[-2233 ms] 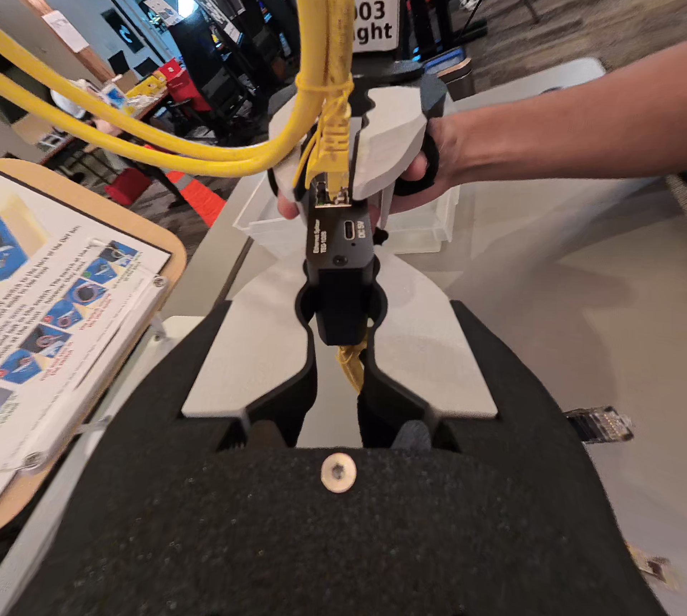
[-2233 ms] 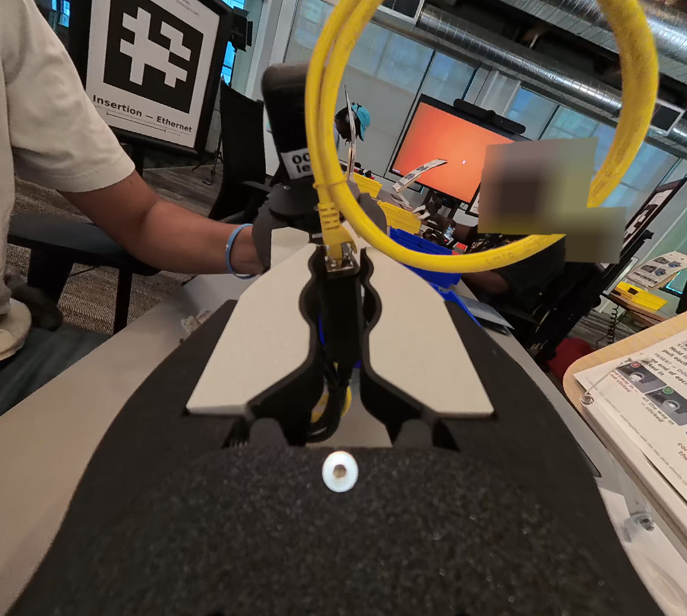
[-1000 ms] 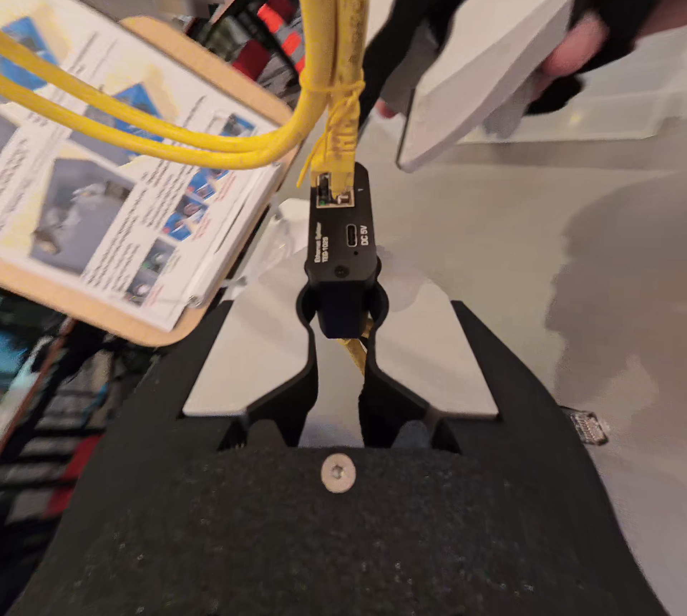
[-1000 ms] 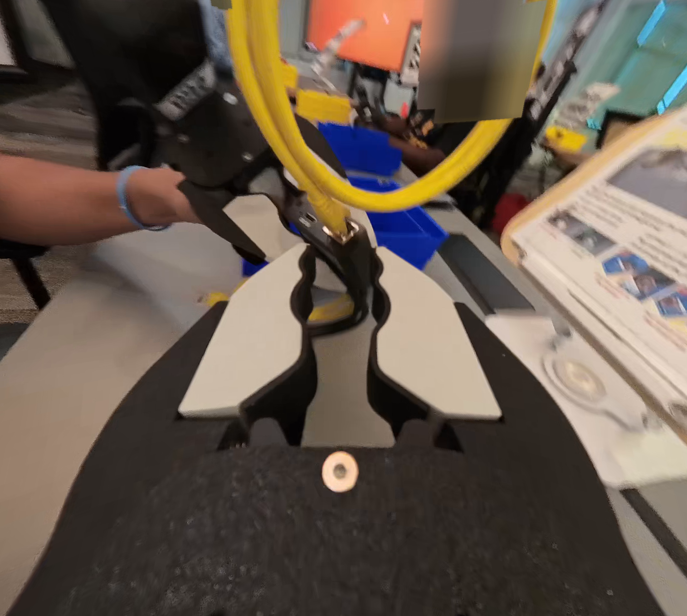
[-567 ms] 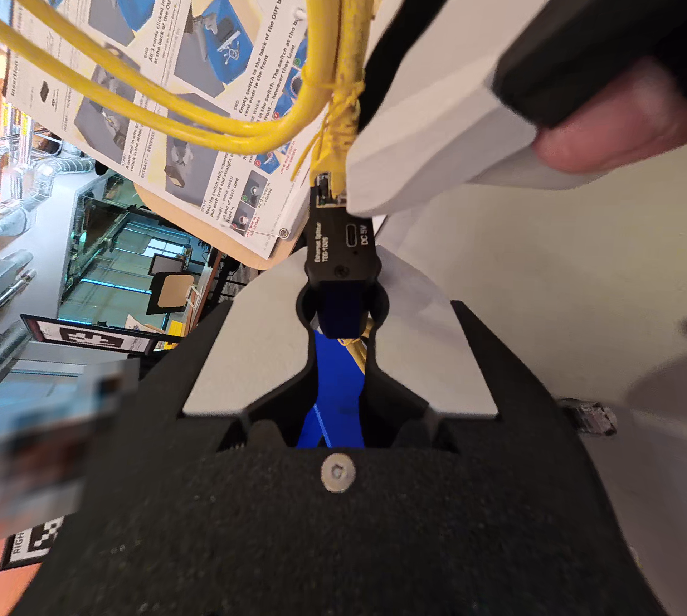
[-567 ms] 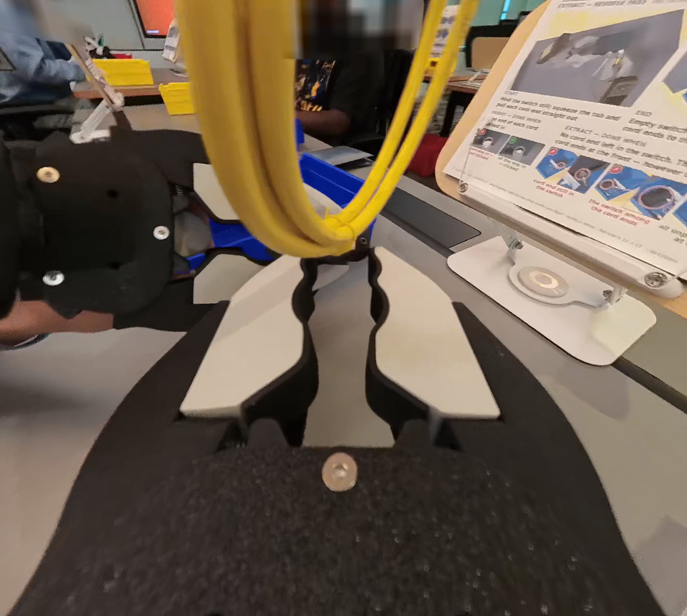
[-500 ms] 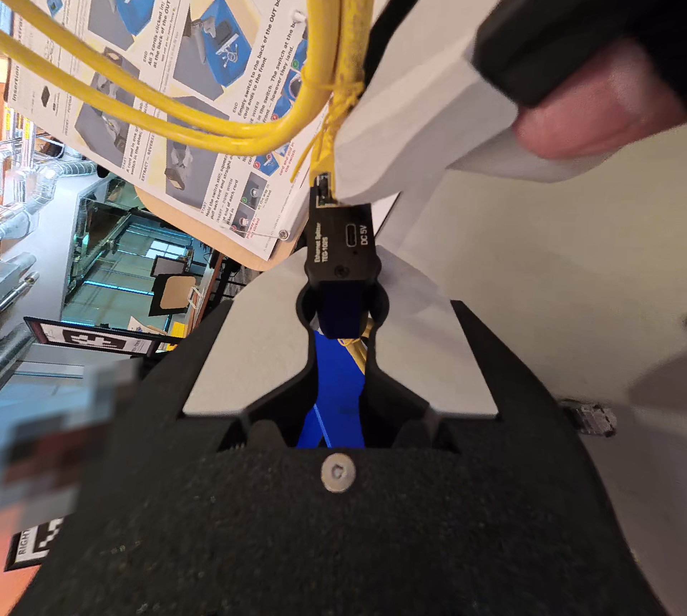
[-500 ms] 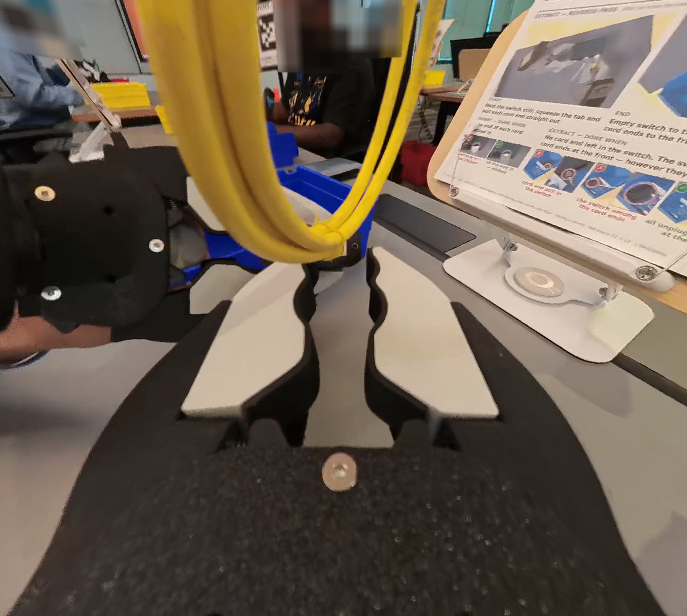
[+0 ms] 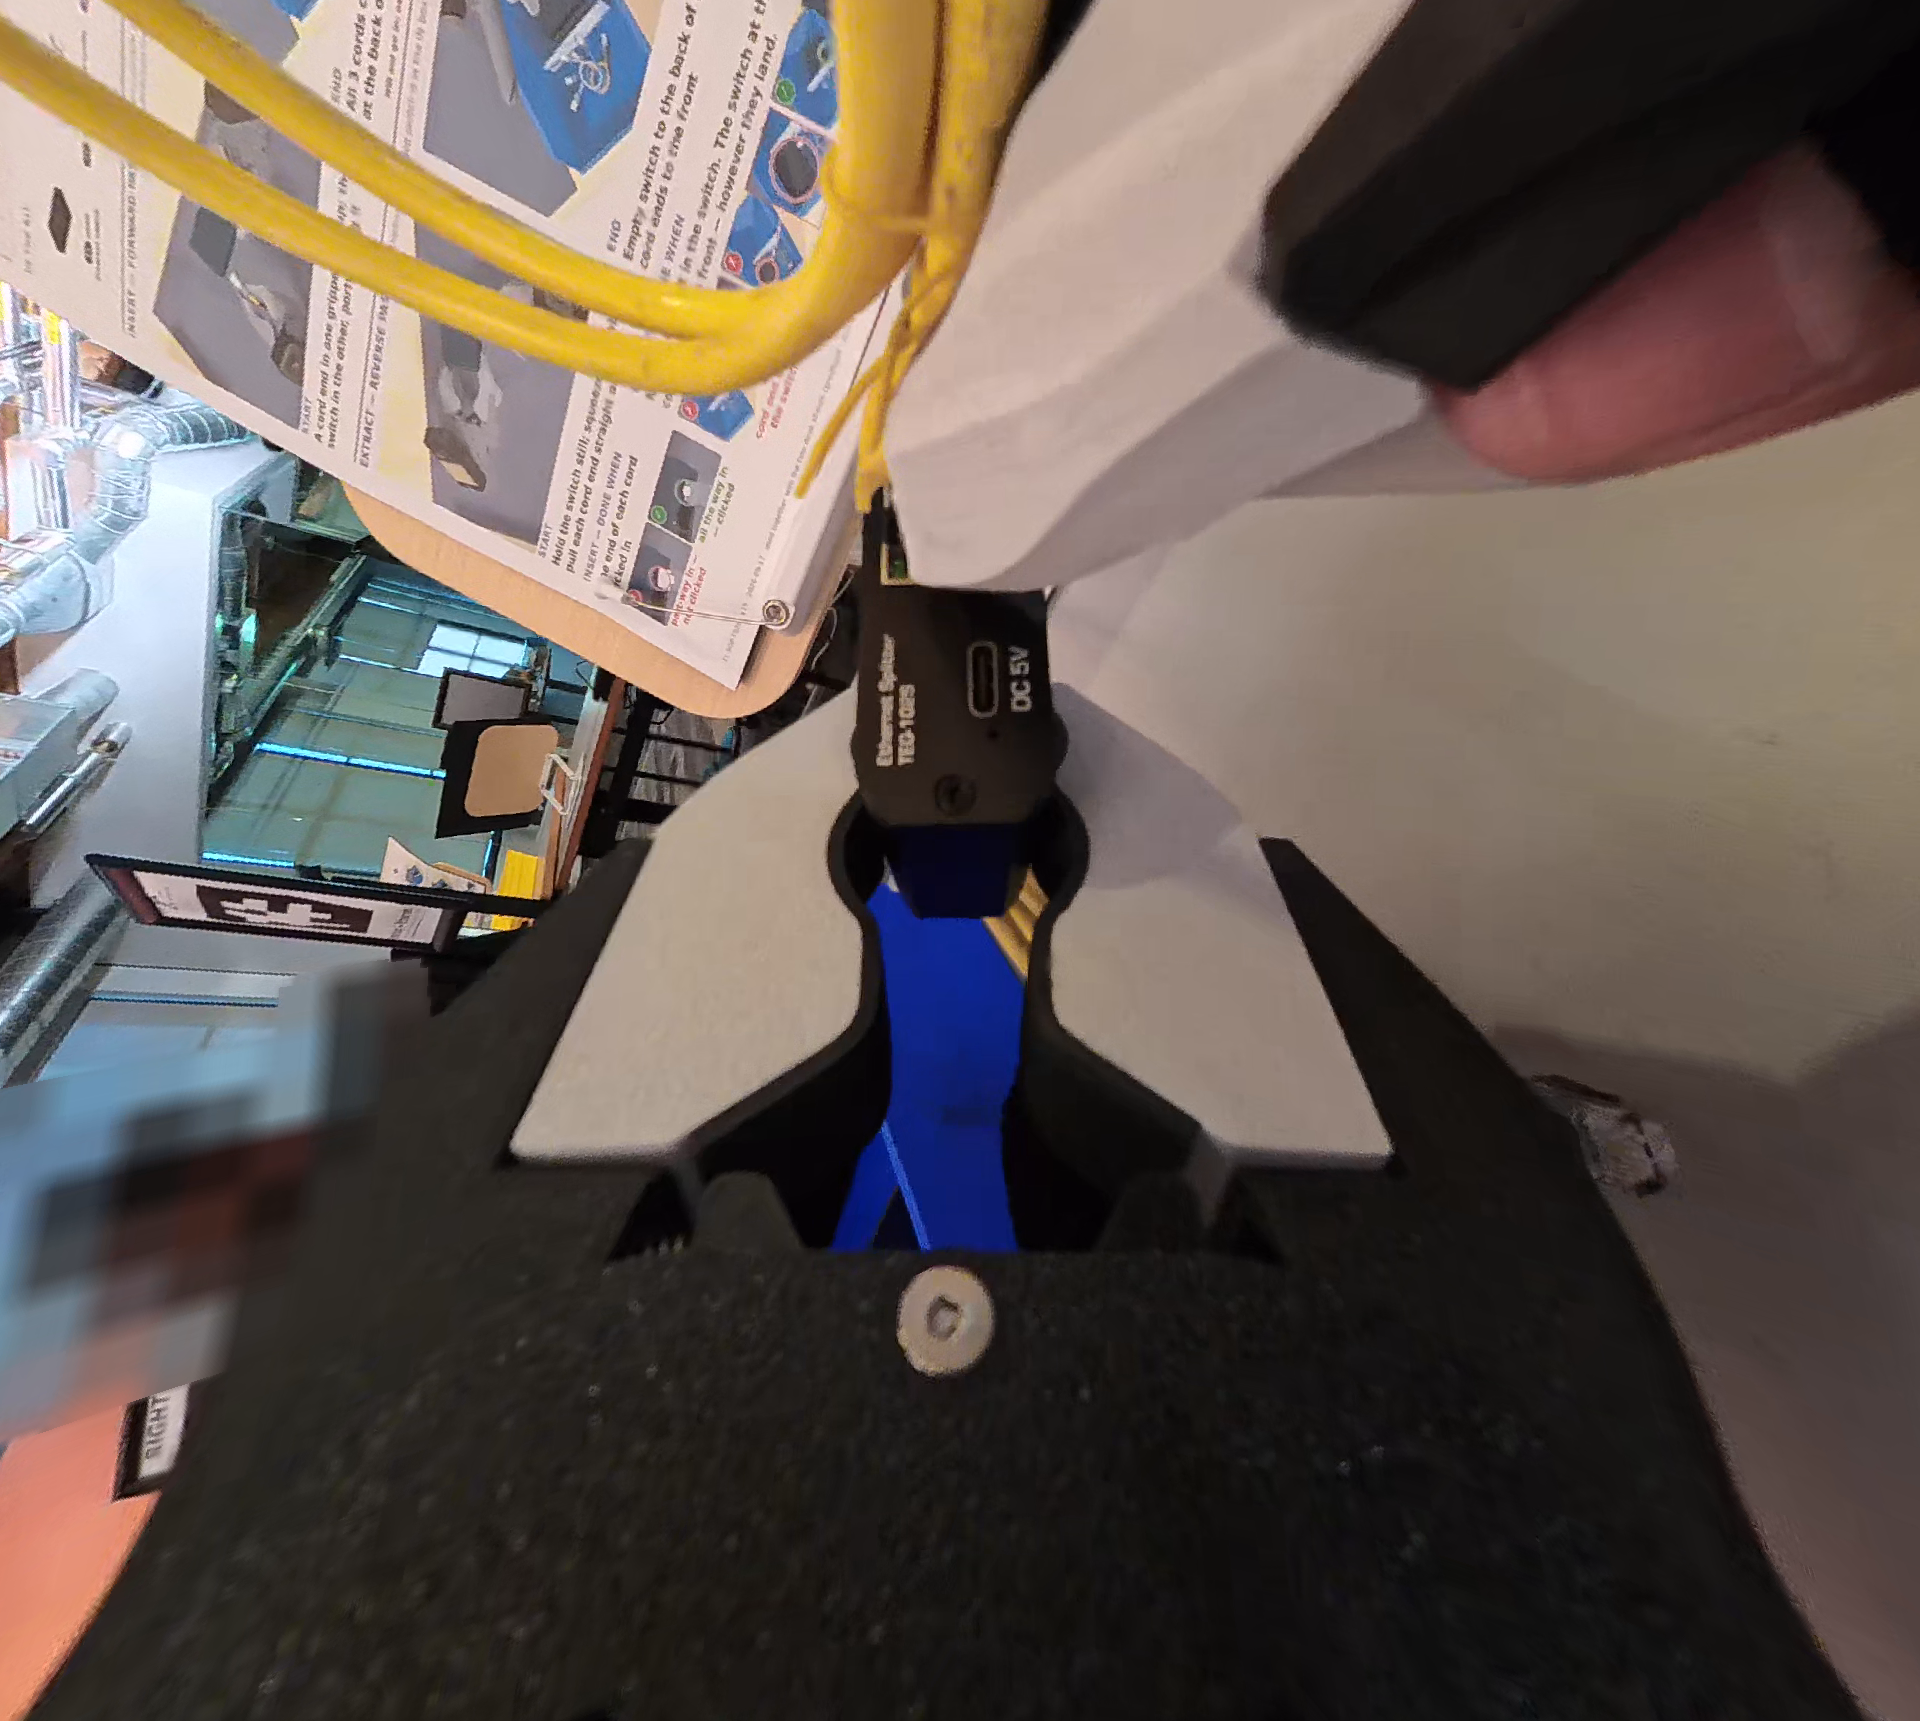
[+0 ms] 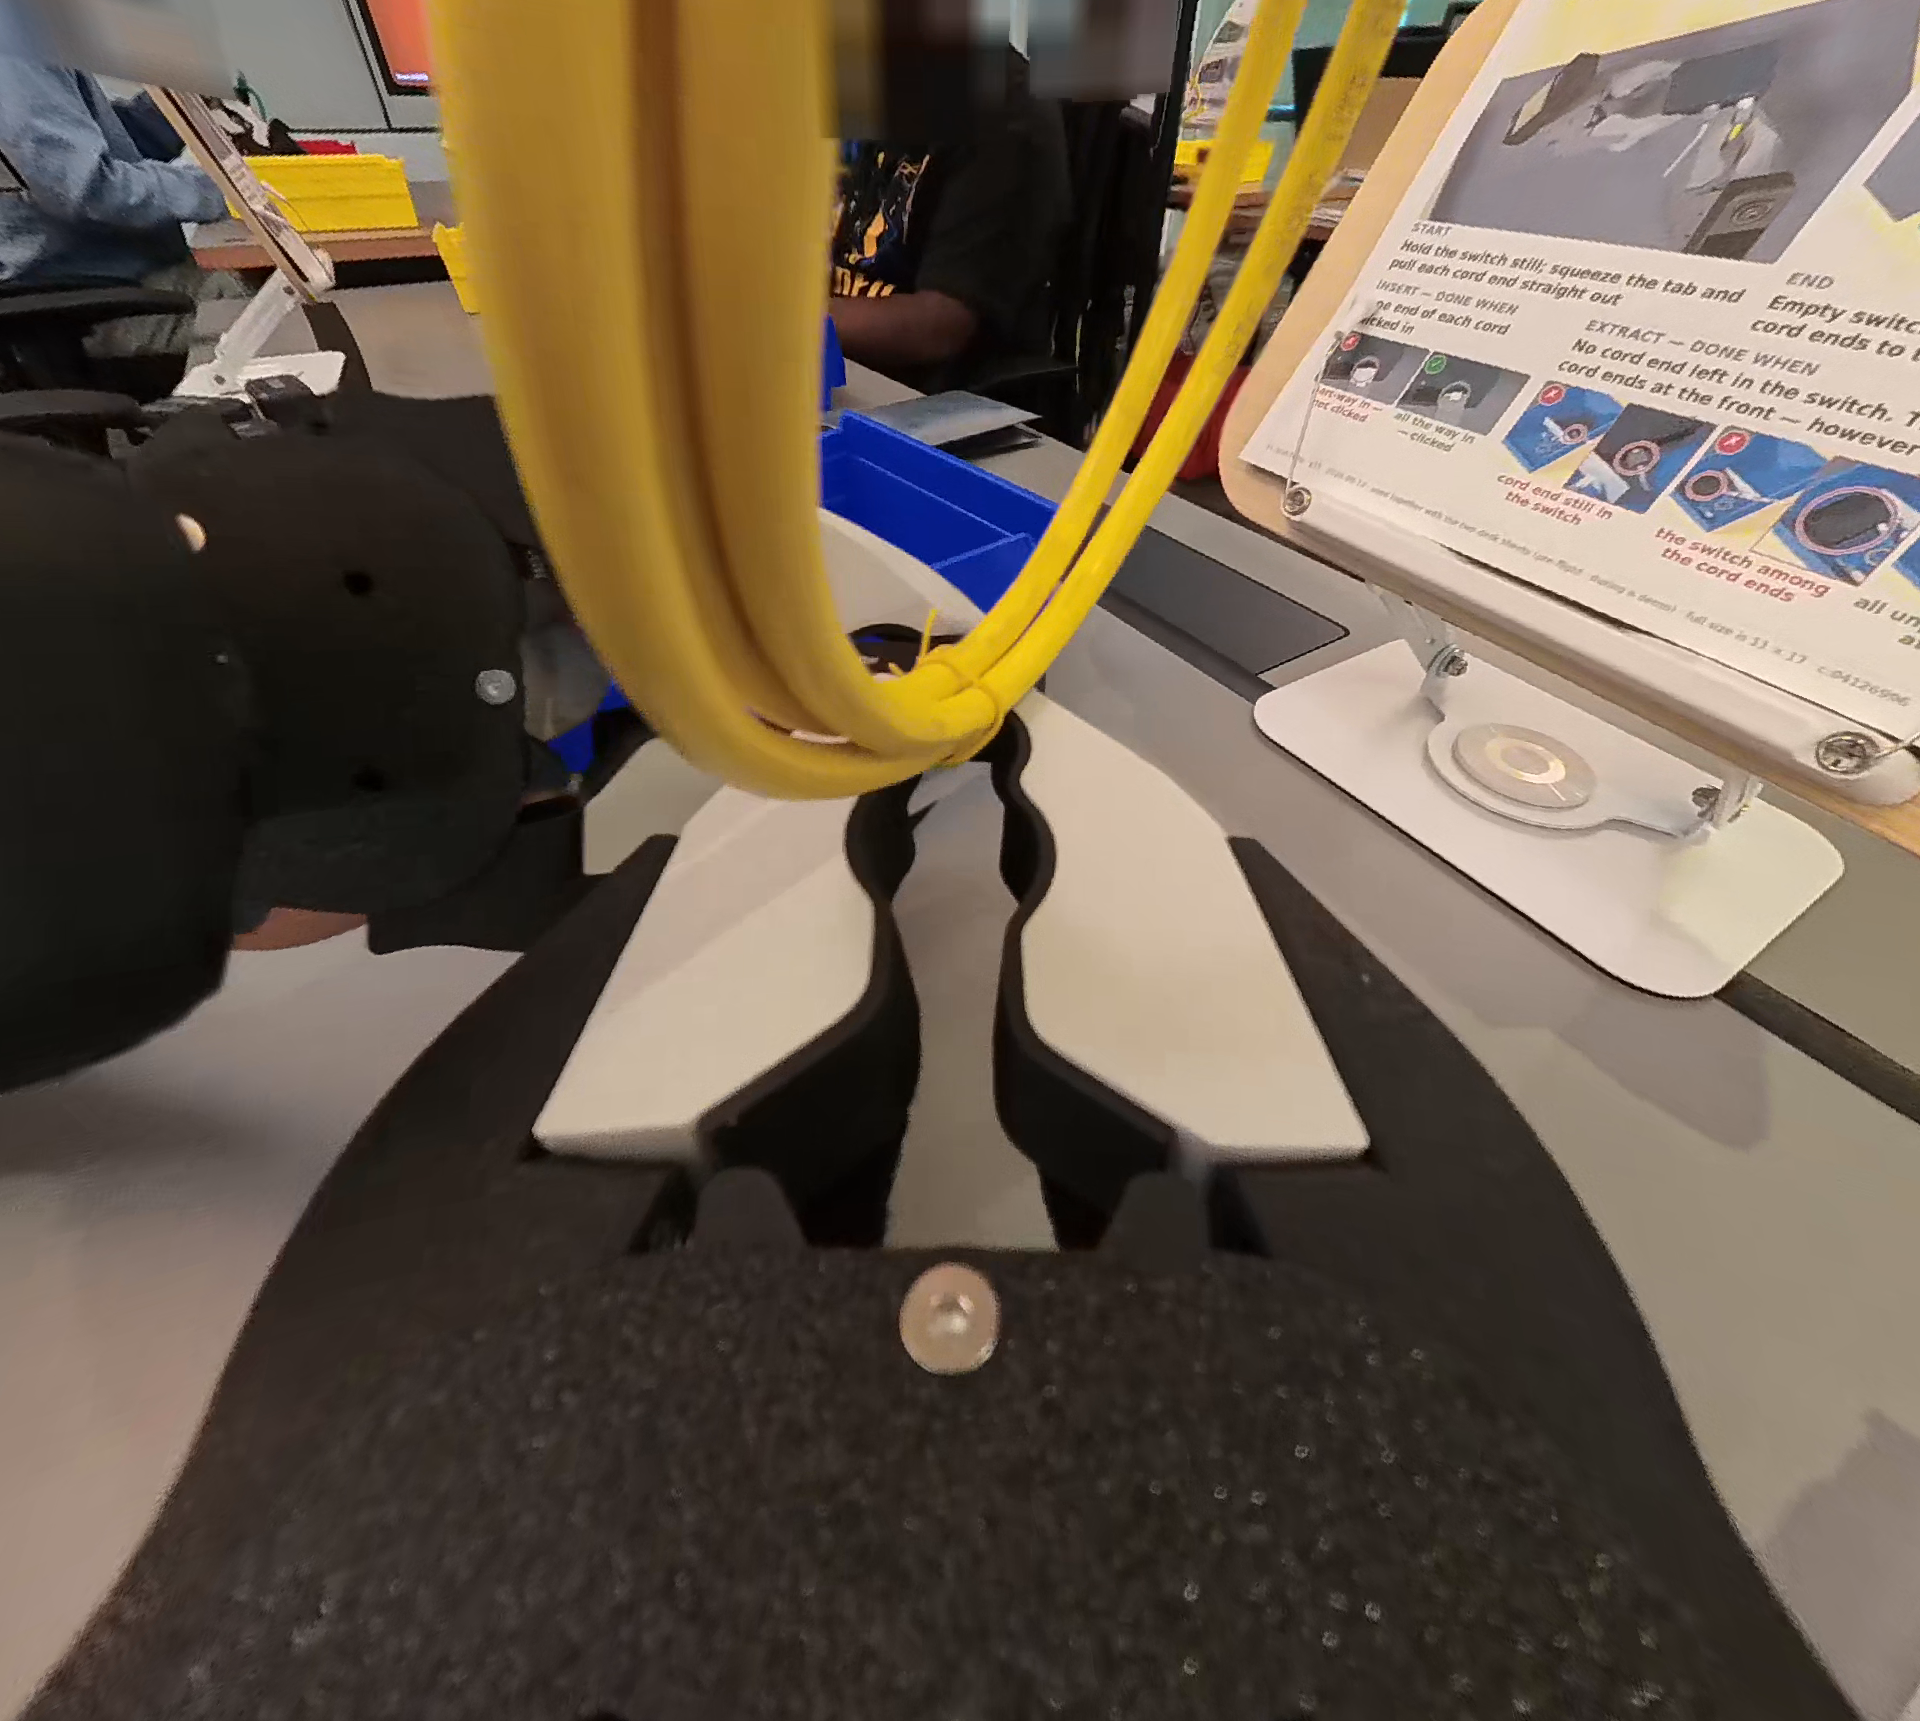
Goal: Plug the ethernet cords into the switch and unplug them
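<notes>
The black switch (image 9: 956, 705) sits at the centre of the left wrist view, clamped at its rear end between the fingers of the left hand-held gripper (image 9: 958, 824), ports pointing toward 12 o'clock. A yellow ethernet cord (image 9: 665, 321) loops in from 10 o'clock, and its plug end appears seated in the switch's front port, though the right hand-held gripper (image 10: 951, 772) covers most of that spot. That gripper's jaws stand narrow; its tips lie hidden under the cord bundle (image 10: 727, 424), so I cannot tell whether they pinch the plug. At 4 o'clock a loose clear plug (image 9: 1605, 1146) lies on the counter (image 9: 1558, 788). An instruction board (image 10: 1662, 269) stands at 2 o'clock in the right view. My judgement: one cord is in, and this looks like an unplugging attempt, with the pull-out not yet done.
</notes>
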